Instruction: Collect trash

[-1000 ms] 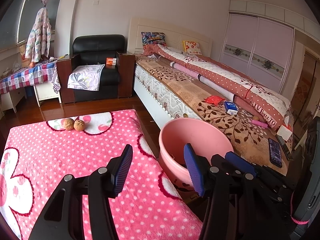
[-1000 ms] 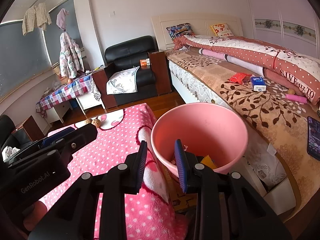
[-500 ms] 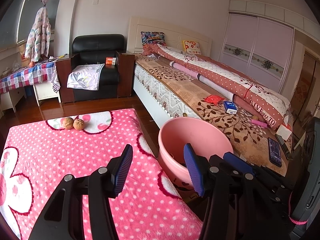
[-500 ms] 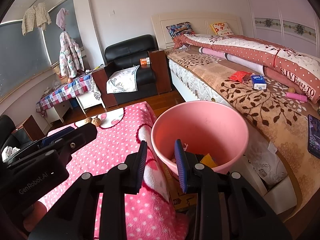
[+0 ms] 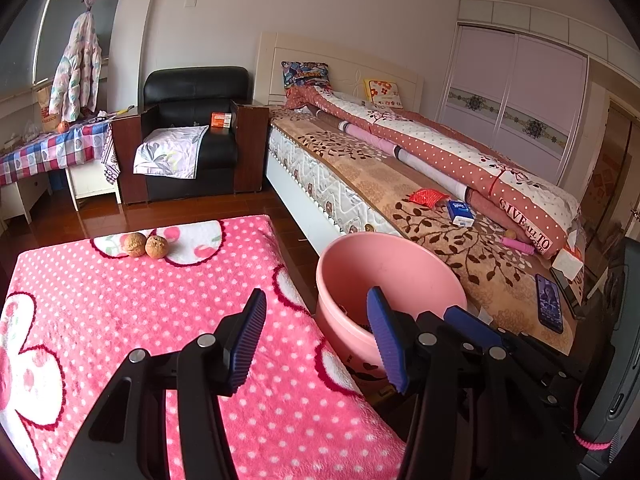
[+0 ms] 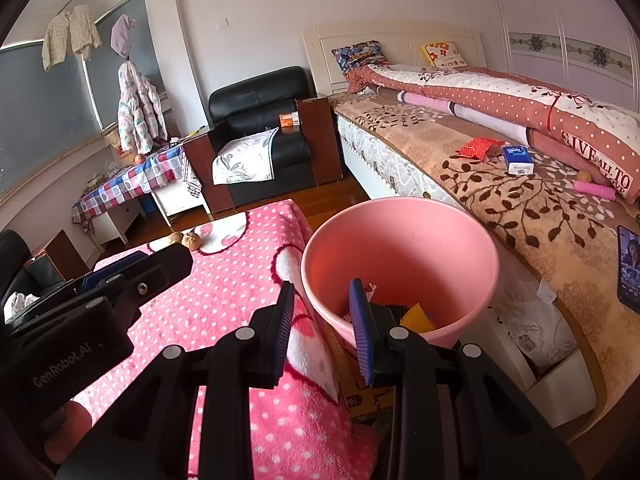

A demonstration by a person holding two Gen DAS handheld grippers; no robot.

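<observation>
A pink bucket [image 5: 384, 264] stands on the floor between the pink polka-dot table [image 5: 120, 320] and the bed; in the right wrist view the bucket [image 6: 400, 248] holds scraps, among them a yellow piece [image 6: 418, 315]. Two walnuts [image 5: 146, 245] lie at the table's far edge, also seen in the right wrist view [image 6: 185, 239]. My left gripper [image 5: 316, 332] is open and empty above the table's right edge. My right gripper [image 6: 320, 320] is open and empty over the bucket's near rim. The left gripper's body [image 6: 80, 312] shows at the left of the right wrist view.
On the bed [image 5: 440, 216] lie a red wrapper [image 5: 428, 196], a blue-white tissue pack [image 5: 460, 213], a pink tube [image 5: 518, 245] and a phone [image 5: 549, 302]. A black armchair [image 5: 192, 132] and a checkered side table [image 5: 48, 148] stand at the back.
Both grippers have drifted slightly; the bucket sits a little lower and closer in the right wrist view. Neither gripper has opened or shut.
</observation>
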